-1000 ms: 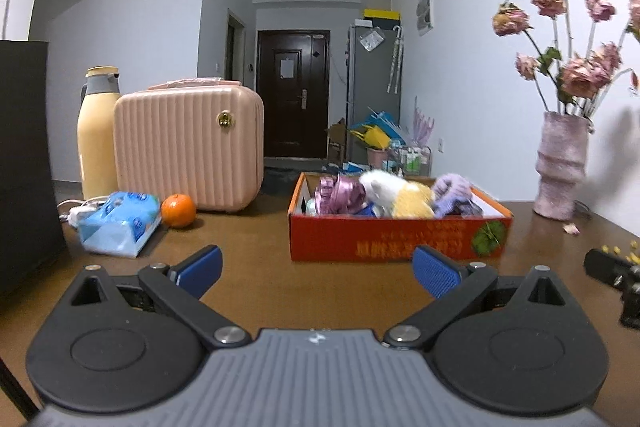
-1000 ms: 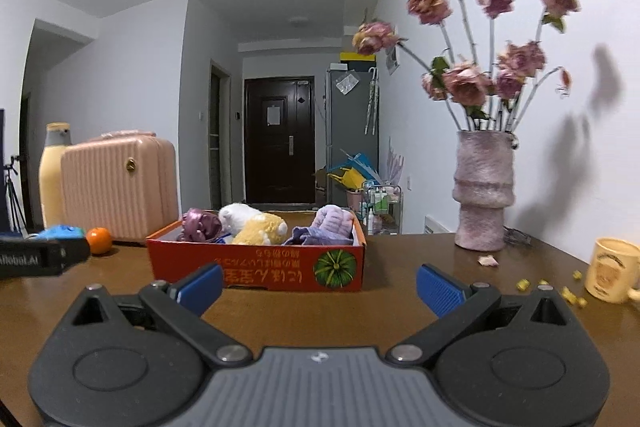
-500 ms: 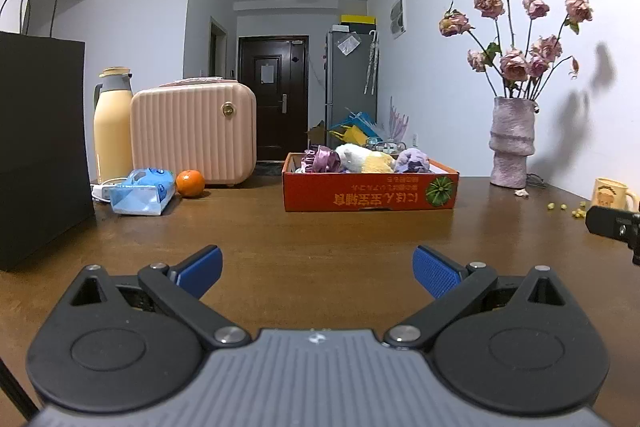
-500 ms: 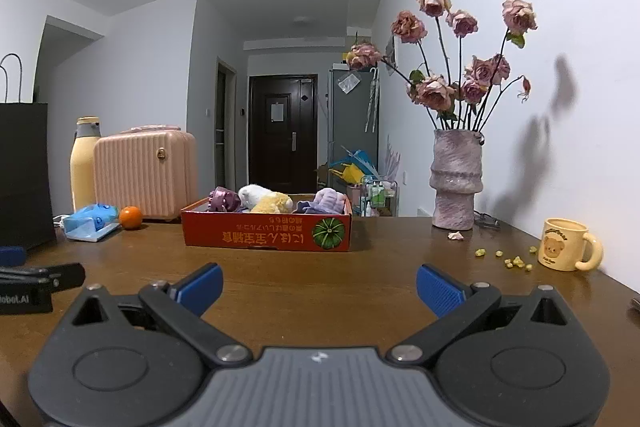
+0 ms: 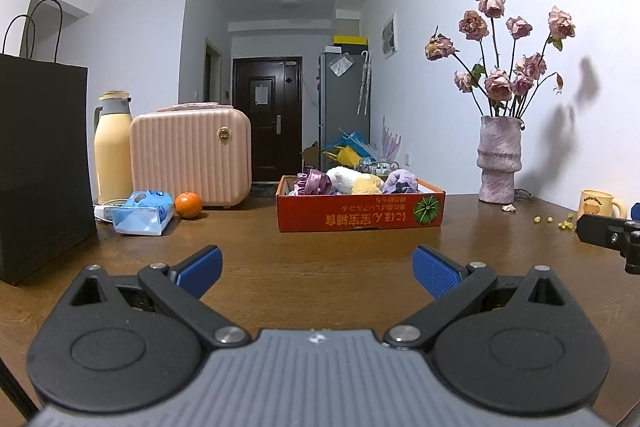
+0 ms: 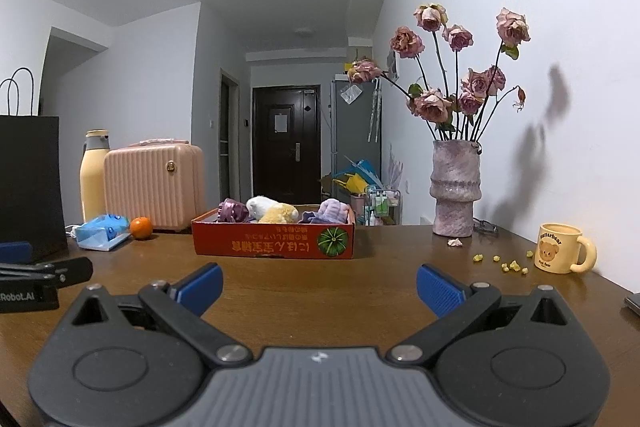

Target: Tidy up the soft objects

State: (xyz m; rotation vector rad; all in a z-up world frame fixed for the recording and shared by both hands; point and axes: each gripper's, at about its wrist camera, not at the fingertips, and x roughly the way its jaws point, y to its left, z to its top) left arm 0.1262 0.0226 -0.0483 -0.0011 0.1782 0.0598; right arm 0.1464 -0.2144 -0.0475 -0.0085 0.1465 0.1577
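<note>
Left wrist view shows the left gripper (image 5: 316, 269) spread wide and empty above the worktop (image 5: 320, 267); the right gripper (image 6: 318, 285) likewise. The soft toys (image 5: 354, 181) sit in the red box (image 5: 360, 217), well apart. Approach level, then pinch one toy at its middle.

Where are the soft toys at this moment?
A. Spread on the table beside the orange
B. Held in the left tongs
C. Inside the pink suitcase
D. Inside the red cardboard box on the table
D: the soft toys lie heaped inside the red cardboard box on the table, while the left tongs and the right tongs are open and hold nothing.
</note>
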